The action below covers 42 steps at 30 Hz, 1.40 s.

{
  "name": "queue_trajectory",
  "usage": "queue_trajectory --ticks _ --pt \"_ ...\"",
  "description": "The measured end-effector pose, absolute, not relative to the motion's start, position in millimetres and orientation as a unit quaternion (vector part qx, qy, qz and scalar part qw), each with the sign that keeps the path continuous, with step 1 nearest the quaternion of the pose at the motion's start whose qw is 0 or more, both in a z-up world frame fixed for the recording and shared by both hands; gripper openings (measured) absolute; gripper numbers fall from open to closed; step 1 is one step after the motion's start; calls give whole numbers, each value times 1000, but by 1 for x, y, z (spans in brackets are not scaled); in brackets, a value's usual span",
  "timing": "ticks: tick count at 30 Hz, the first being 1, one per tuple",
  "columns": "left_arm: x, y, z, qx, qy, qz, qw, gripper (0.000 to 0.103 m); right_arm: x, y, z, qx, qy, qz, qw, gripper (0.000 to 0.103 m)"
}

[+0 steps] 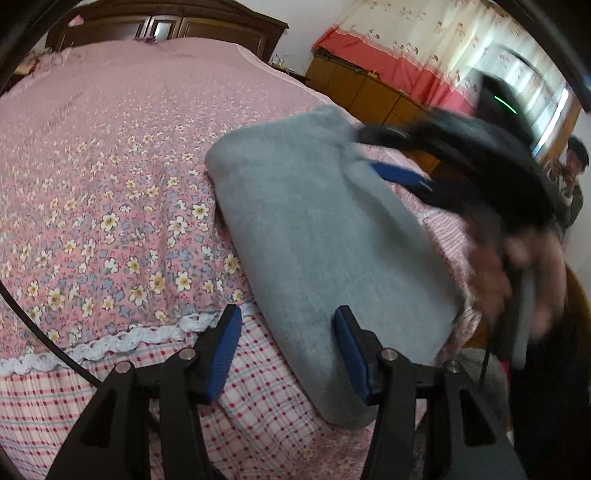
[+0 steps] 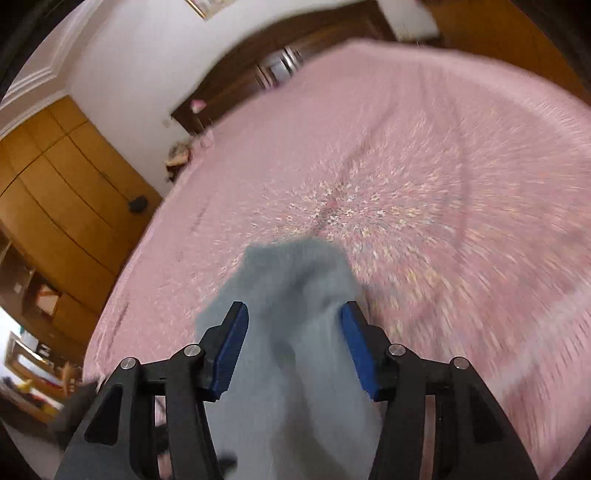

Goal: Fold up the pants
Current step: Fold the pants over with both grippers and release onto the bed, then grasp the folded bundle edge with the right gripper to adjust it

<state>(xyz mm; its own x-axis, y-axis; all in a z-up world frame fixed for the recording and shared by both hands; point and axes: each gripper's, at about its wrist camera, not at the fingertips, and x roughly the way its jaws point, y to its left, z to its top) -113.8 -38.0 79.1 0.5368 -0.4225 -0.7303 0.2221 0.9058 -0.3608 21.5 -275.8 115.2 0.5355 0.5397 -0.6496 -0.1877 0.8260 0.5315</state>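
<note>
The grey pants [image 1: 314, 229] lie folded into a long thick strip on the pink floral bedspread [image 1: 92, 184]. My left gripper [image 1: 290, 350] stands open at the strip's near end, its right pad [image 1: 351, 354] over the cloth and its left pad [image 1: 229, 350] over the bedspread's lace edge. The right gripper [image 1: 402, 177], blurred by motion, sits at the strip's far right edge. In the right wrist view the right gripper [image 2: 293, 347] is open, with the pants [image 2: 295, 273] lying loose between and beyond the pads. No pad visibly presses on the cloth.
A checked sheet [image 1: 258, 406] hangs over the bed's near edge. A dark wooden headboard [image 1: 166, 26] stands at the far end. Wooden cabinets [image 1: 369, 88] and a curtain flank one side of the bed, a wooden wardrobe [image 2: 55, 184] the other. A person [image 1: 576, 158] stands at the far right.
</note>
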Motion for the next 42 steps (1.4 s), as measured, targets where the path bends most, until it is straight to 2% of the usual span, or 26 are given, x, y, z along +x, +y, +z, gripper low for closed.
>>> queue_trajectory --ticks 2,4,6,8,12,16,18,19,21,23,30,36,42 --pt "-115 -46 78 -110 447 -184 868 55 62 -275 86 192 486 161 837 45" --pt "-114 -51 77 -112 449 -183 867 57 80 -278 64 193 515 134 825 32" --pt "-112 -55 77 -111 452 -182 866 57 78 -281 71 198 501 127 833 32" --pt "-105 -50 77 -112 449 -186 867 57 58 -279 92 158 464 131 862 32" --pt "-105 -50 73 -118 447 -192 866 57 -13 -272 125 77 382 158 908 34" --pt "-102 -46 66 -120 446 -192 866 57 -96 -266 125 35 350 149 924 35" --pt "-101 -45 65 -117 443 -193 868 57 -119 -266 103 19 377 108 920 36" --pt "-102 -45 63 -113 441 -193 869 57 -126 -273 87 37 402 92 910 40" --pt "-114 -47 63 -97 436 -192 874 57 -139 -296 68 136 415 90 895 40" --pt "-117 -49 60 -92 432 -190 877 57 -144 -305 67 169 425 88 885 40" --pt "-113 -48 60 -106 442 -184 871 57 -171 -255 98 -23 421 54 905 42" --pt "-103 -45 64 -105 444 -187 870 57 -180 -269 52 25 448 60 891 42" --pt "-96 -37 67 -117 446 -202 864 57 -201 -261 84 -5 426 40 904 42"
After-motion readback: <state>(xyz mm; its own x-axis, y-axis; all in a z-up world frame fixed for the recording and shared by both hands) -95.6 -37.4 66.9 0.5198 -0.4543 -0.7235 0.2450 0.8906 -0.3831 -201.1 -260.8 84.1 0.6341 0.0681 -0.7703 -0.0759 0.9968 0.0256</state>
